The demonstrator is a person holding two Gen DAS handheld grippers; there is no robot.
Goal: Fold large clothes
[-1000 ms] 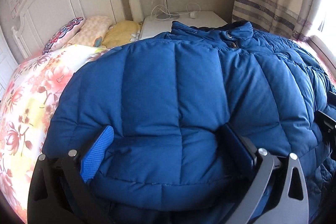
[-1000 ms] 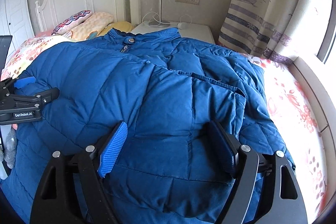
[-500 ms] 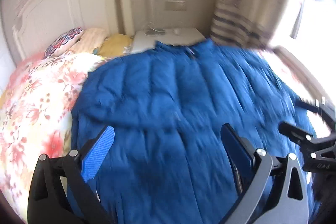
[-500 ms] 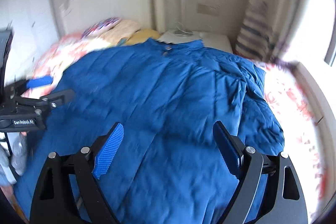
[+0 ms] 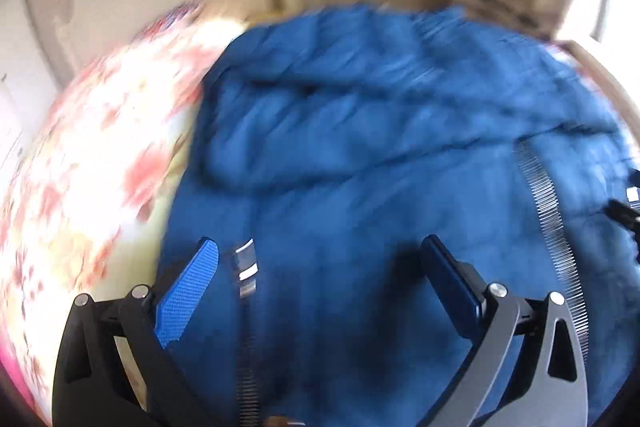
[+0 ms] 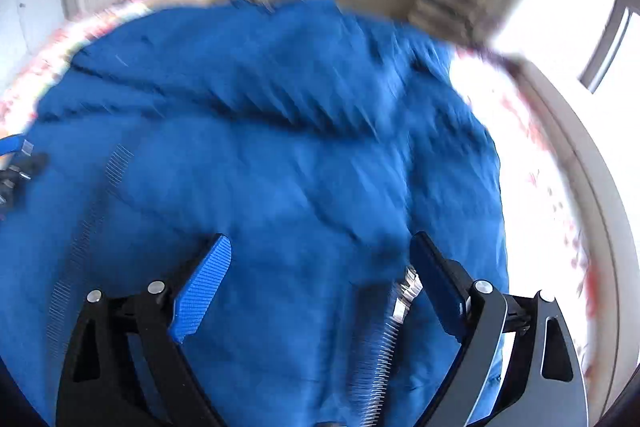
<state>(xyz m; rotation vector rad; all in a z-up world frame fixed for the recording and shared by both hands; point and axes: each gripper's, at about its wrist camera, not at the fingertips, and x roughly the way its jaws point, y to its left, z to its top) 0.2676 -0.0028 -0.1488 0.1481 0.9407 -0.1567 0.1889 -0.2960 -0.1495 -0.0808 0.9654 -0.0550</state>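
Left wrist view: left gripper (image 5: 320, 263) has pulled back from the padded fold it straddled a second ago; blue down jacket (image 5: 384, 163) lies on the floral bed (image 5: 96, 155), zipper (image 5: 548, 211) now showing. Jaws spread wide, holding nothing.

Right wrist view, blurred: right gripper (image 6: 320, 259) likewise backed off, spread and empty above the jacket's hem. Fold seems laid; regrasp probably next.

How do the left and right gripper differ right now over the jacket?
The left gripper sits near the blue jacket's edge by the floral bedspread; the right gripper sits toward the window side. A zipper end lies by the left gripper's left finger, but by the right gripper's right finger. Both are open, holding nothing.
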